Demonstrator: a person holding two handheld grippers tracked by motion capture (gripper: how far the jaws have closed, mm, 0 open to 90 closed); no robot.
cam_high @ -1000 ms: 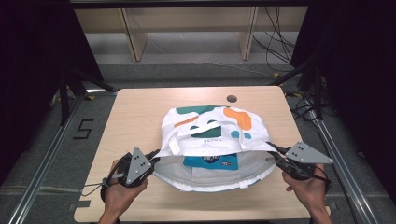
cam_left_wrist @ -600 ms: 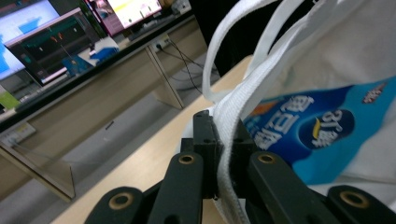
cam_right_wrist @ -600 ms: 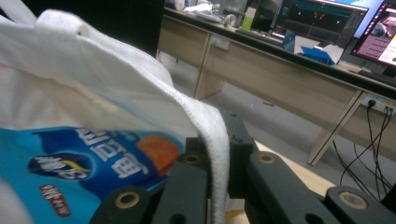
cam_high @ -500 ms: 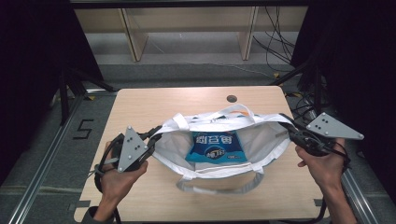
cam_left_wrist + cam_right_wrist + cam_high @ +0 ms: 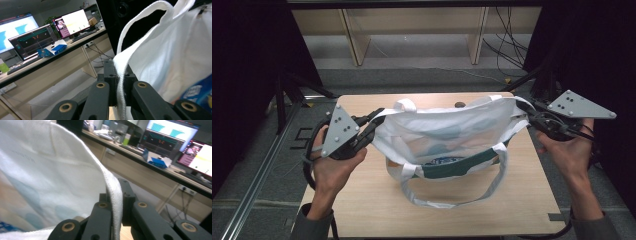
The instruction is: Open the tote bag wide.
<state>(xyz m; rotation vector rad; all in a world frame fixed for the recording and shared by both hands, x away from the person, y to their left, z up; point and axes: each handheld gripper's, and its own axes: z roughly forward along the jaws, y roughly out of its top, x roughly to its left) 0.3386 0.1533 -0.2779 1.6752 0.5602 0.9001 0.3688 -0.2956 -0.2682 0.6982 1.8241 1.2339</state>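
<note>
At the left of the high view, the person's left hand [image 5: 332, 167] holds the left tongs [image 5: 371, 131], which are clamped on the left edge of a white cloth bag [image 5: 447, 137]. The left gripper view shows this closely: the bag's thick hem runs between the two black jaws, pinched tight, with the bag's white side [image 5: 172, 57] spreading off to the right and a strap [image 5: 140, 22] looping above.

The bag hangs stretched between the two hands over the middle of the wooden desk [image 5: 452, 210], its mouth turned toward the far side (a blue label shows faintly through the cloth). A dark green band crosses its lower part, and one long white handle [image 5: 452, 197] droops onto the desk below it. A small dark round thing [image 5: 459, 104] lies on the far edge of the desk, just behind the bag.

At the right, the right hand [image 5: 569, 150] holds the right tongs [image 5: 528, 116], closed on the bag's right edge; in the right gripper view the hem [image 5: 113, 192] sits squeezed between the jaws.
</note>
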